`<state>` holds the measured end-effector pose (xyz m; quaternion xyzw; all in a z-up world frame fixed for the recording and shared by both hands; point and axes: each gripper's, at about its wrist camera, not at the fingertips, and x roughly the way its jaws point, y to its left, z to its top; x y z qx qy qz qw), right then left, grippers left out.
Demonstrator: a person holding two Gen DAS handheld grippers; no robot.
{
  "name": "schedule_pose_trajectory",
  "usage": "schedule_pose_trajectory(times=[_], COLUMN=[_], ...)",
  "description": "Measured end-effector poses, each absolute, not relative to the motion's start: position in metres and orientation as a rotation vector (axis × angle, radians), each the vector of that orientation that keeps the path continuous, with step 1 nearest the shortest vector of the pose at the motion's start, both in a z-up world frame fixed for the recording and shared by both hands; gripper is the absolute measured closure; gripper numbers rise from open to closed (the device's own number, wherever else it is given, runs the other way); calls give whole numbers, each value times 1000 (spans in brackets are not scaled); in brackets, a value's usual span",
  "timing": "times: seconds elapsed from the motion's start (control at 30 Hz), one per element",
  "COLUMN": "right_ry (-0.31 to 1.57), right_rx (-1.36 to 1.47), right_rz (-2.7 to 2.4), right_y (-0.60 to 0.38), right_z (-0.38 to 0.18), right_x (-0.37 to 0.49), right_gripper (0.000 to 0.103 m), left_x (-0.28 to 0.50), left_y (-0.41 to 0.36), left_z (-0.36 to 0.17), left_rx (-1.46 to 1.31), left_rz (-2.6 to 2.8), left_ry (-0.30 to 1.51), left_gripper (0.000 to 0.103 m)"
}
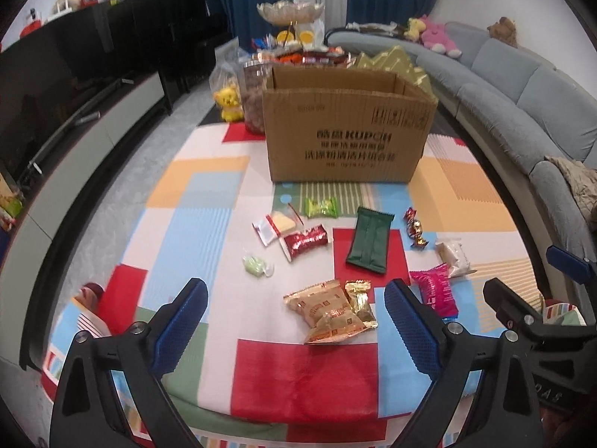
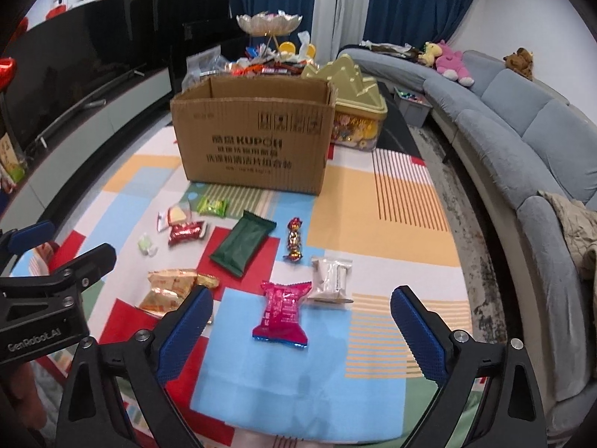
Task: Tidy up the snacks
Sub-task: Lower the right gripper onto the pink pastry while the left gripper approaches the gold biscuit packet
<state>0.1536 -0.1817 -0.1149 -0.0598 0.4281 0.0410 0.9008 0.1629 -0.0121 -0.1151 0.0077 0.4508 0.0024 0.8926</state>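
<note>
An open cardboard box stands on a patchwork cloth; it also shows in the right wrist view. Several wrapped snacks lie in front of it: gold packets, a dark green pack, a pink pack, a red wrapper, a white pack and a small twisted candy. My left gripper is open and empty just above the gold packets. My right gripper is open and empty, with the pink pack between its fingers' line.
A grey sofa curves along the right. A dark TV cabinet runs along the left. Behind the box are a jar, a yellow toy, a gold tin and a heap of snacks.
</note>
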Motion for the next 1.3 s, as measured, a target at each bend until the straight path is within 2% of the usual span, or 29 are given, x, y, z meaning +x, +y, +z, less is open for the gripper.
schedule_pose_trajectory(times=[0.1,0.4,0.53,0.9,1.17,1.23,1.3], right_ry=[911,976,999,1047,1077,1082,1085], right_rx=[-131,-141,-136,-144,-149,-144,-139], right_rz=[89,97,104,112,105,105,104], right_y=[-181,-177,-175,-169,-168,-169,-168], right_z=[-125,-155,-167,-192,-206,-210,-212], right_x=[160,180,189,200,206,208,209], right_gripper=[8,13,18,20,27,30,32], left_x=[174,195,203,212,215,216,215], left_y=[-12,-15,-16,-12,-13,-14,-14], left_z=[-129,-161,-174,-204,-218,-222,-226], left_rx=[-12,-57,-78,-129,-145,-140,-139], left_rz=[6,8,3,12,5,5,1], left_ry=[981,1060,1102,1193,1228,1241,1259], left_gripper=[10,13,18,29,31,34,42])
